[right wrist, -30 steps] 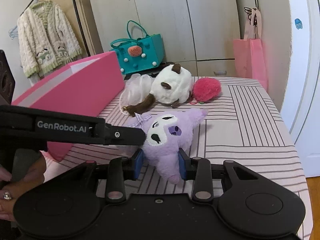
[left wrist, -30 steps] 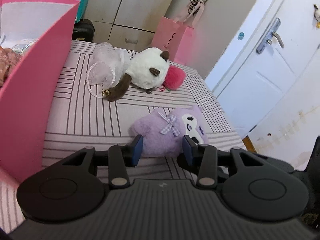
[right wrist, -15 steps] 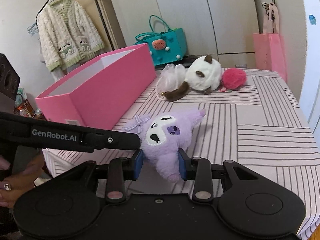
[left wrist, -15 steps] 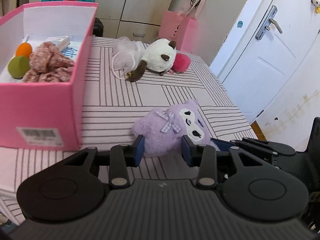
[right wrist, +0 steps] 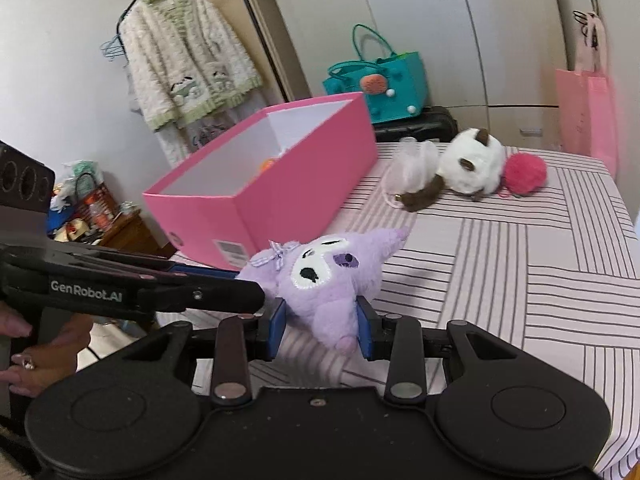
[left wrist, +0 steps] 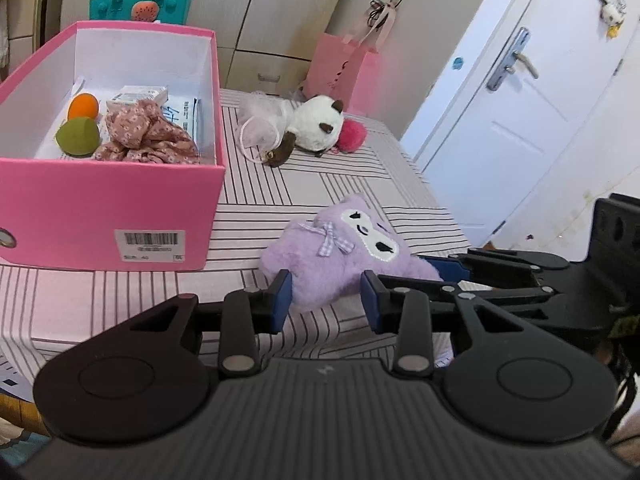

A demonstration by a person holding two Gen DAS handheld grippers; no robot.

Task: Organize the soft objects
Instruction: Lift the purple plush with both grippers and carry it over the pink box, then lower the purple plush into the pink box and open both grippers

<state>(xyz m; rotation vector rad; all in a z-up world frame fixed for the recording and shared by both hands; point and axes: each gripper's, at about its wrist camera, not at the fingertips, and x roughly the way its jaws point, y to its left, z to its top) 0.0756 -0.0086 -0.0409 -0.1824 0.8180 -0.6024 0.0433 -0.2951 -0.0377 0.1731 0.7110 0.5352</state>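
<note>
Right gripper [right wrist: 320, 326] jaws clamp the purple plush toy [right wrist: 326, 276], which appears lifted just off the striped bed [right wrist: 540, 280] beside the pink box [right wrist: 280, 196]. Left gripper [left wrist: 326, 296] jaws flank its other end; contact unclear. Beyond: white plush [right wrist: 472, 166], pink pom-pom [right wrist: 525, 173]. Step judged: transfer; next, carry over box rim and release.

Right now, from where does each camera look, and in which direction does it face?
Left wrist: sits on the left hand-held gripper, faces across the striped bed toward the white door; its fingers grip the purple plush; the right hand-held gripper enters from the right.
Right wrist: sits on the right hand-held gripper, faces the wardrobe; it also grips the plush; the left hand-held gripper and a hand show at left.
Shared: purple plush, pink box, white plush.
</note>
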